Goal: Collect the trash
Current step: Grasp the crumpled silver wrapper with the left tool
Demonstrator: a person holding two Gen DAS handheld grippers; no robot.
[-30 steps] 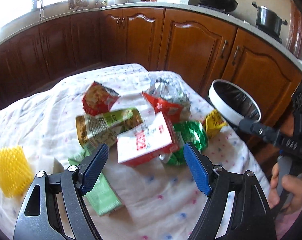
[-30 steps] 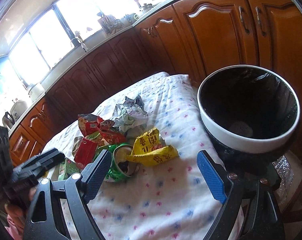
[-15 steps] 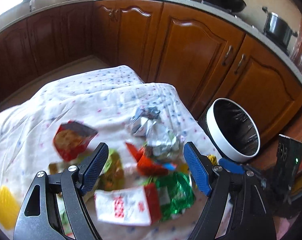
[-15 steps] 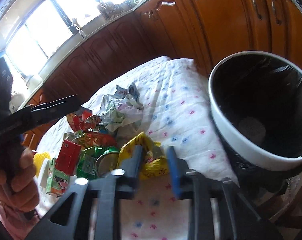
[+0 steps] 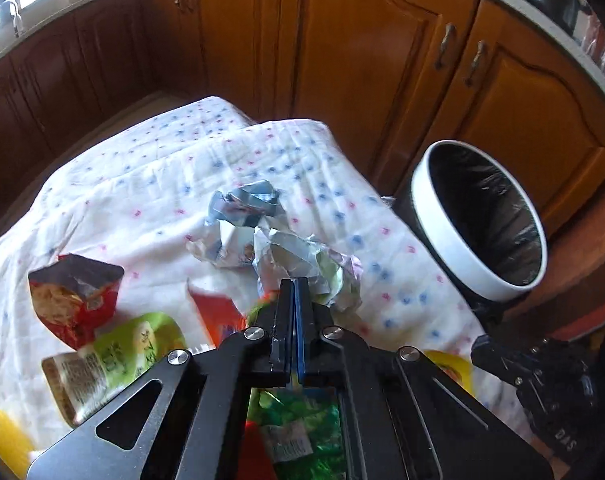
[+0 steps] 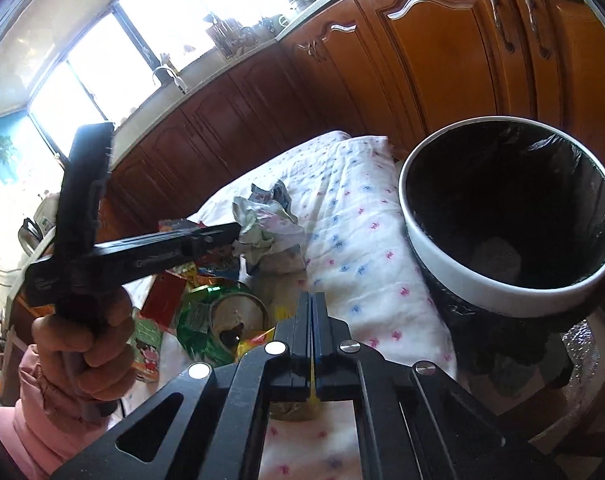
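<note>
Trash lies in a heap on the dotted cloth (image 5: 150, 184): a crumpled silver wrapper (image 5: 302, 260), a red snack bag (image 5: 74, 296), a green pouch (image 5: 114, 356), a green can (image 6: 218, 316) and a yellow wrapper (image 5: 448, 368). My left gripper (image 5: 295, 292) is shut, its tips at the near edge of the silver wrapper; I cannot tell if it pinches it. My right gripper (image 6: 312, 308) is shut on the yellow wrapper (image 6: 312, 368), a thin yellow strip showing between the pads. The white-rimmed bin (image 6: 510, 284) with a black liner stands at the right.
Brown kitchen cabinets (image 5: 342, 60) curve behind the table. A yellow sponge-like thing (image 5: 2, 440) sits at the near left. A red-and-green juice carton (image 6: 150, 344) lies by the can. The left gripper (image 6: 206, 240) and its hand (image 6: 86, 336) cross the right wrist view.
Both grippers have closed. The left one moved forward over the heap to the silver wrapper. The right one closed on the yellow wrapper near the bin.
</note>
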